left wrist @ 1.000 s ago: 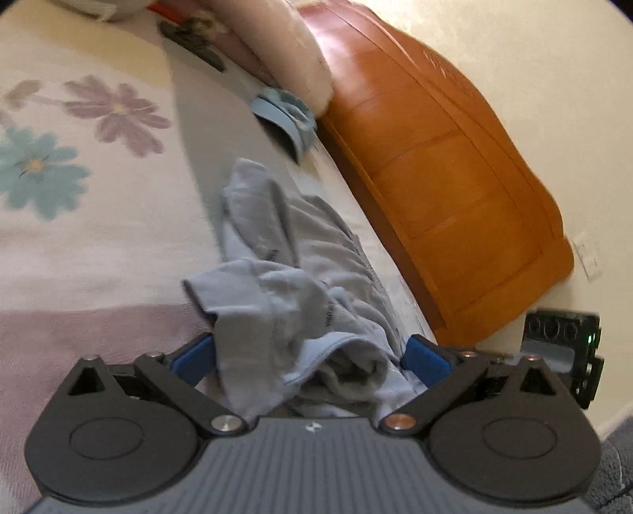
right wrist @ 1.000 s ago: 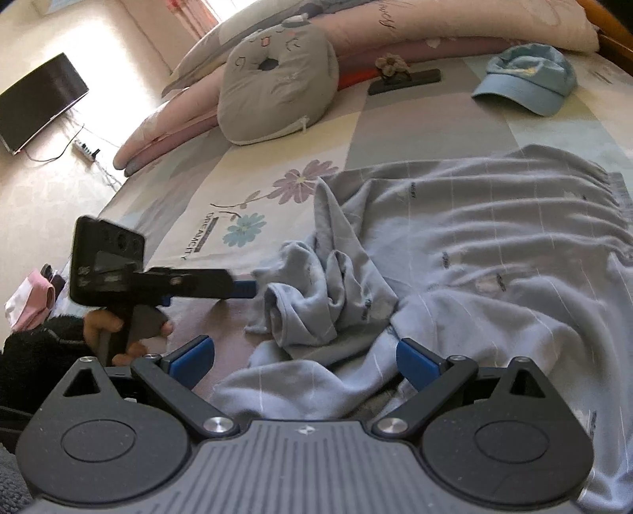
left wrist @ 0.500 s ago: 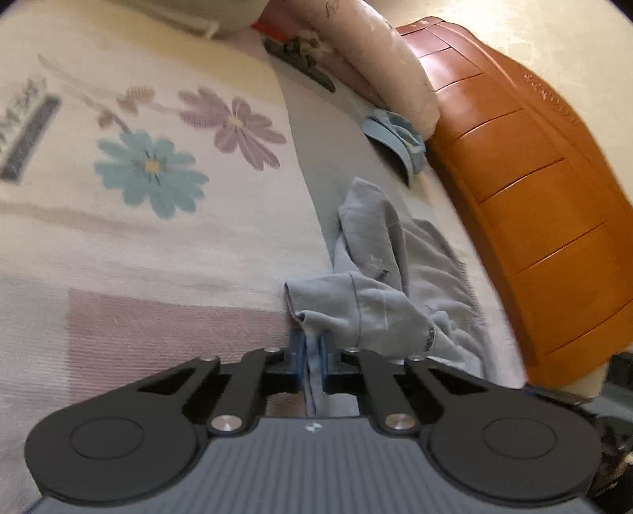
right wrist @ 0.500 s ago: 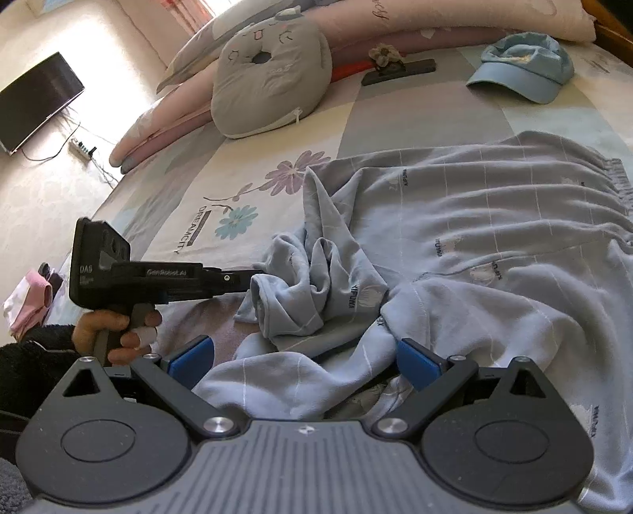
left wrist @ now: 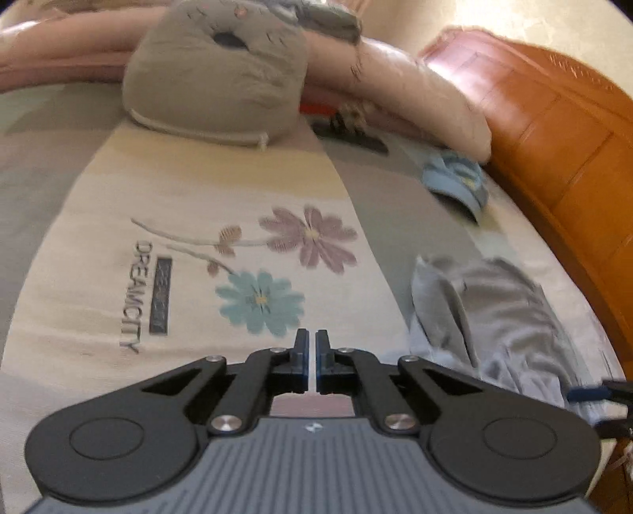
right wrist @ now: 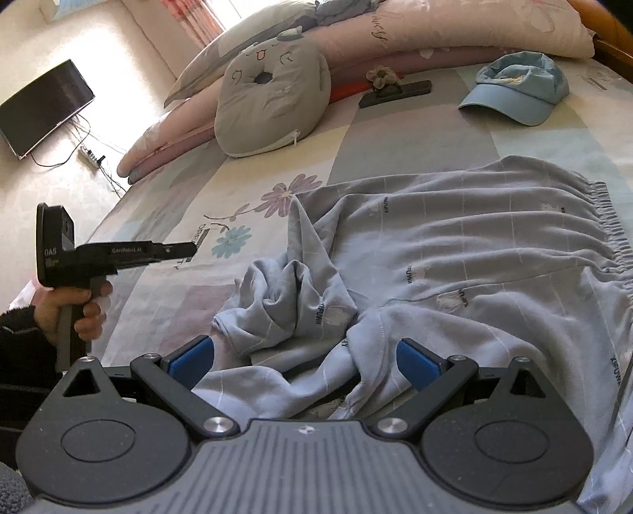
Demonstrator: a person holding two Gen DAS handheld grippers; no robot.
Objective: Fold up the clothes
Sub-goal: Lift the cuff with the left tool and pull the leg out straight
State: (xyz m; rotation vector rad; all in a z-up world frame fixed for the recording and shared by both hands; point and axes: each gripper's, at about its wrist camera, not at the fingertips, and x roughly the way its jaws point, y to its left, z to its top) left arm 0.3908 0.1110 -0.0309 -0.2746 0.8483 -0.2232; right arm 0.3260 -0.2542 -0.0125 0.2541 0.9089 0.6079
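Note:
A light grey-blue garment (right wrist: 474, 245) with an elastic band lies spread on the bed, one part crumpled into a bunch (right wrist: 292, 300). My right gripper (right wrist: 304, 356) is open just above the near folds, its blue pads (right wrist: 190, 356) either side of the cloth and not pressing on it. My left gripper (left wrist: 310, 348) is shut with nothing between its pads. It hangs over the flowered bedspread (left wrist: 257, 296), left of the garment (left wrist: 494, 308). In the right wrist view the left gripper (right wrist: 186, 250) is held in a hand, clear of the cloth.
A grey cushion (right wrist: 269, 95) and pink pillows (right wrist: 435, 35) lie at the head of the bed. A blue cap (right wrist: 518, 87) and a black stand (right wrist: 395, 93) sit beyond the garment. The orange wooden headboard (left wrist: 554, 130) runs along the right. A TV (right wrist: 43, 106) hangs on the far wall.
The left gripper closed at the edge of the crumpled cloth, then rose and tipped up over the bedspread with nothing in it. The right gripper has stayed put.

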